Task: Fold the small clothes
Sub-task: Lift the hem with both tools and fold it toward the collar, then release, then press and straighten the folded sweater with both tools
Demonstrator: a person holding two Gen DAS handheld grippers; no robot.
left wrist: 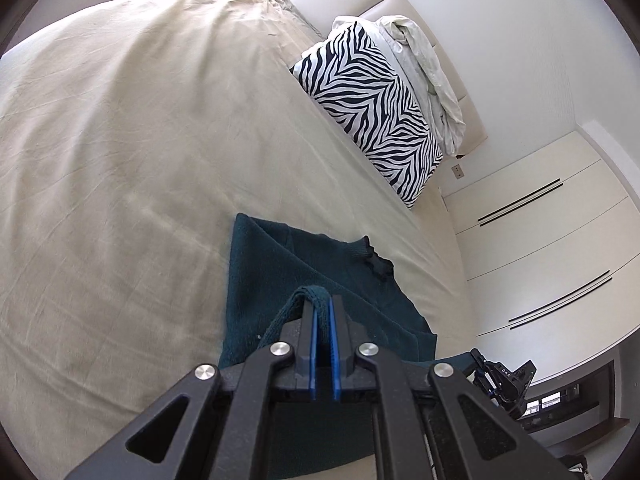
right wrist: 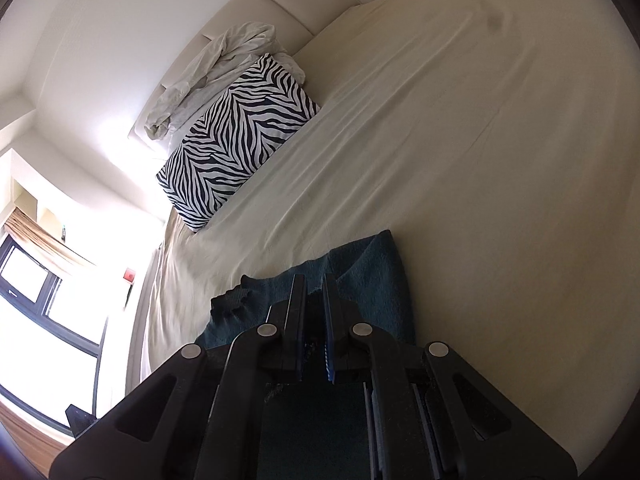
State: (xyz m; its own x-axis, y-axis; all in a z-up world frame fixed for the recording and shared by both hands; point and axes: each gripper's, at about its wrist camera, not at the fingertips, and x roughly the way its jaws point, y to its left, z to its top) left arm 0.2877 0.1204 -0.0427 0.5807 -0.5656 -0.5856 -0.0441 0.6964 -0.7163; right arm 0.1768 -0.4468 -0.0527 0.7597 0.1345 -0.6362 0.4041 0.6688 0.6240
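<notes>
Item: teal sweater point(left wrist: 280, 276), soft knit, light and floppy by my judgement; lies on the bed sheet point(left wrist: 120, 160), zebra pillow point(left wrist: 372, 120) at two o'clock. My left gripper point(left wrist: 322, 304) is clenched on a raised hem fold. My right gripper point(right wrist: 314, 284) pinches another edge. Best held at edges.

We look down along our right gripper point(right wrist: 315, 286), whose two black fingers stand close together with a fold of the dark teal knitted garment point(right wrist: 372, 276) pinched between them. The garment lies on a cream bedsheet point(right wrist: 460, 152), its dark ribbed edge point(right wrist: 230, 302) bunched to the left of the fingers. Farther up the bed a zebra-striped pillow point(right wrist: 236, 140) rests, with a crumpled white cloth point(right wrist: 208, 76) behind it, touching the padded headboard point(right wrist: 296, 8). A window point(right wrist: 44, 304) shows at the lower left.
</notes>
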